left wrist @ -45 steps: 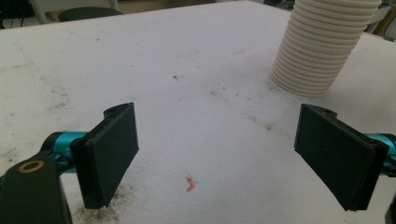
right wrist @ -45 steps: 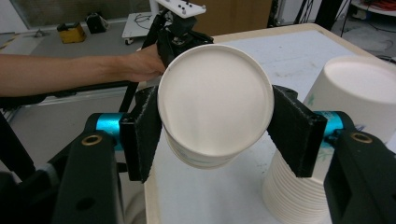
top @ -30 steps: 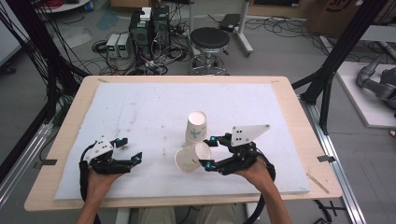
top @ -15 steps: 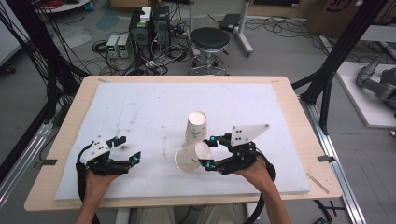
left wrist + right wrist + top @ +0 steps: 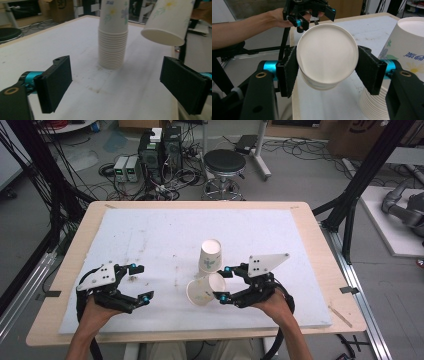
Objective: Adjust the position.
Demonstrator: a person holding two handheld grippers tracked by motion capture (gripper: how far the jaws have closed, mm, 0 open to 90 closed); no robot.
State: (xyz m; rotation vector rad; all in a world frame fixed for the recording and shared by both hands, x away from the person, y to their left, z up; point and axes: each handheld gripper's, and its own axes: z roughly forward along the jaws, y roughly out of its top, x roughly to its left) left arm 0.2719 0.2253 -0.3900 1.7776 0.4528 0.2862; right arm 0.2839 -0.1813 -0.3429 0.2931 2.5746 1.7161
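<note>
Left gripper held off the table at the near left, jaws spread wide and just been opening further, nothing between them; the left gripper view looks out through the gap at the cups. Mid-table: stack of cups, upside down, upright on the white surface. Just beside it, nearer the person, 1 paper cup lies tilted on its side, mouth facing left, lifted clear of the stack. Right gripper is clamped on this cup, 1 pad on each side of its wall.
</note>
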